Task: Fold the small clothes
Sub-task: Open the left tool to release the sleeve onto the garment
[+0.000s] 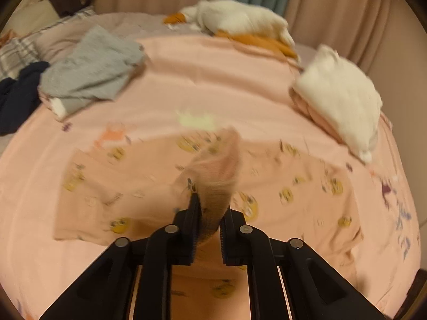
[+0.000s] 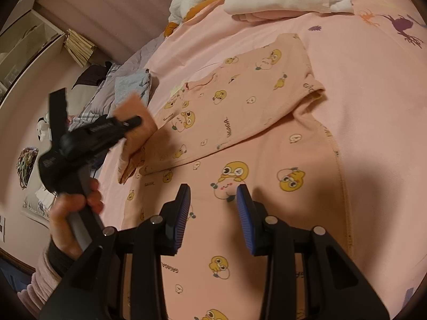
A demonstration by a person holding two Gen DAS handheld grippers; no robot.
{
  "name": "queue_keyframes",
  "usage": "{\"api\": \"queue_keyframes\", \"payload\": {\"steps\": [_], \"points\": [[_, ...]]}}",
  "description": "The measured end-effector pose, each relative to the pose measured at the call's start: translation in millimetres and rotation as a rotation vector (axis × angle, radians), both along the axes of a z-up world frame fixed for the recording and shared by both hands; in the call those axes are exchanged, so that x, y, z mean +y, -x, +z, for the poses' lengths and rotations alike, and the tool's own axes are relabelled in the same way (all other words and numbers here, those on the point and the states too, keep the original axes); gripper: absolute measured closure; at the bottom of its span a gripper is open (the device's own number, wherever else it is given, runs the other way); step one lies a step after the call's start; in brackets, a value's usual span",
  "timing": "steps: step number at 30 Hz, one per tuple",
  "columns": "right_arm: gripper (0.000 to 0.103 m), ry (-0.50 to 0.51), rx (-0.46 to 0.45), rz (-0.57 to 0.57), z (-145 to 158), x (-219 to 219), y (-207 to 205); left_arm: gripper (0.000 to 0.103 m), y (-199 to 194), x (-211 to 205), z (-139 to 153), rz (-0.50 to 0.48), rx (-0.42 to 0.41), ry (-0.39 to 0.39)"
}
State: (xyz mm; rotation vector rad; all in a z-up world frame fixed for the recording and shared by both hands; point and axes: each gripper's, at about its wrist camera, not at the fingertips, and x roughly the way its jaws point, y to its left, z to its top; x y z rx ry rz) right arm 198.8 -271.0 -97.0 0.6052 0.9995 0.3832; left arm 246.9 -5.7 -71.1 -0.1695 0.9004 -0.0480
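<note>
Left wrist view: left gripper [image 1: 209, 218] clamps a raised fold of the pink printed garment [image 1: 280, 186], lying on the bed [image 1: 186, 74]. Right wrist view alone shows the right gripper [image 2: 213, 194], jaws parted and empty above soft fleece, and the person's hand [image 2: 72, 213].

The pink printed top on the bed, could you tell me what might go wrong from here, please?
1. The left hand-held gripper pinches only a small bunch of the pink printed top; it could slip out mid-fold.
2. The right hand-held gripper hovers open, pinning nothing, so the top may drag across the pink sheet.
</note>
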Motion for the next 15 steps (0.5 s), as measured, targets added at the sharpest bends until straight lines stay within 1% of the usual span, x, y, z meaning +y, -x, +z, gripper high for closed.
{"api": "queue_keyframes", "payload": {"steps": [1,3,4,5,7,10,11,12,15], "points": [[0.066,-0.002,0.001,-0.002,0,-1,0,0.093,-1,-6,-5,-0.012,0.016,0.007],[0.063,-0.006,0.001,-0.008,0,-3,1,0.084,-4,-16,-16,-0.046,0.057,0.026],[0.061,-0.008,0.001,-0.012,0,-4,1,0.067,-4,-20,-20,-0.064,0.070,0.032],[0.060,-0.013,0.001,-0.015,0,-5,1,0.045,-3,-25,-24,-0.097,0.090,0.041],[0.059,-0.034,0.002,-0.019,2,-5,-1,0.026,1,-30,-26,-0.142,0.097,0.057],[0.058,-0.063,0.003,-0.020,5,-4,-7,0.026,15,-27,-21,-0.199,0.091,0.085],[0.058,-0.075,0.000,-0.016,7,-1,-10,0.026,20,-21,-17,-0.196,0.079,0.097],[0.058,-0.086,-0.005,-0.006,9,3,-14,0.026,26,-11,-13,-0.184,0.063,0.116],[0.058,-0.094,-0.006,0.034,11,17,-27,0.026,44,35,-3,-0.112,0.026,0.202]]}}
